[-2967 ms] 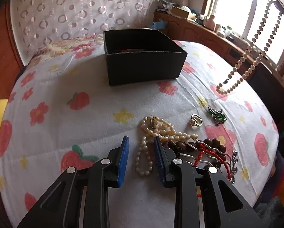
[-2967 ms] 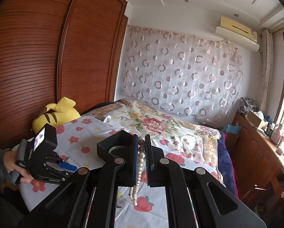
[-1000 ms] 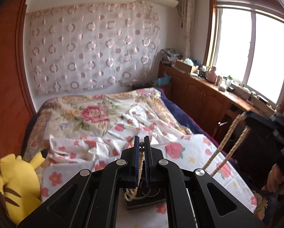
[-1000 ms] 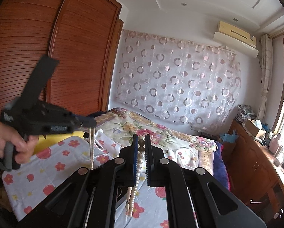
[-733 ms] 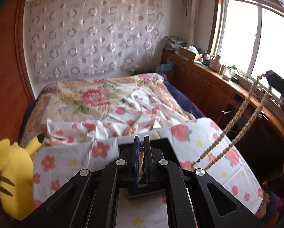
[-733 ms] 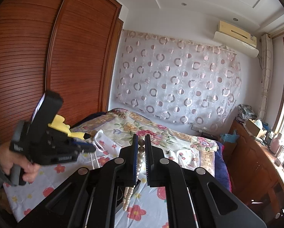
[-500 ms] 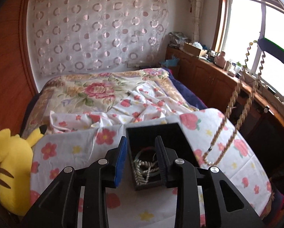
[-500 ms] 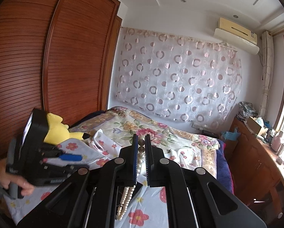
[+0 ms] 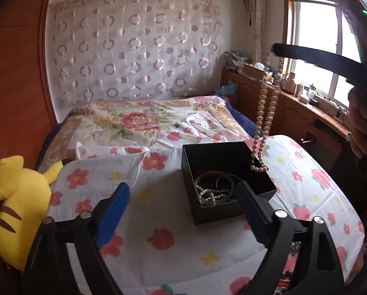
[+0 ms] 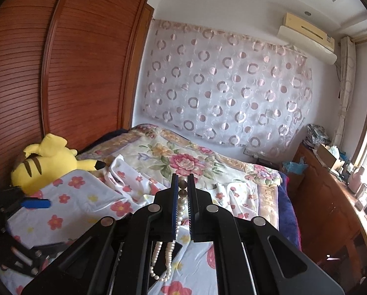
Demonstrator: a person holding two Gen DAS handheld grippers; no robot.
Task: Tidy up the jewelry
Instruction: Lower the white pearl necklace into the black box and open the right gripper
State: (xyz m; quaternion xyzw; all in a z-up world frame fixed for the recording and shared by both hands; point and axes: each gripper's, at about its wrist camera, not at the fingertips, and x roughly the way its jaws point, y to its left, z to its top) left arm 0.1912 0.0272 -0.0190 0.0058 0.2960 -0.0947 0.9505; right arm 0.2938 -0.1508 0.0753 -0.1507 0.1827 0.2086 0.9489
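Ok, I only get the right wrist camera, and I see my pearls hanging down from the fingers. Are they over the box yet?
Observer: Nearly. In the left wrist camera, the pearl necklace dangles with its low loop by the right rim of the black box. I cannot tell if it is inside.
Operator: What's in the box?
Observer: A dark bangle and a small pearl string.
Operator: Is the other gripper in my way?
Observer: No. The left gripper is at the near side of the box, its jaws opening with nothing between them.
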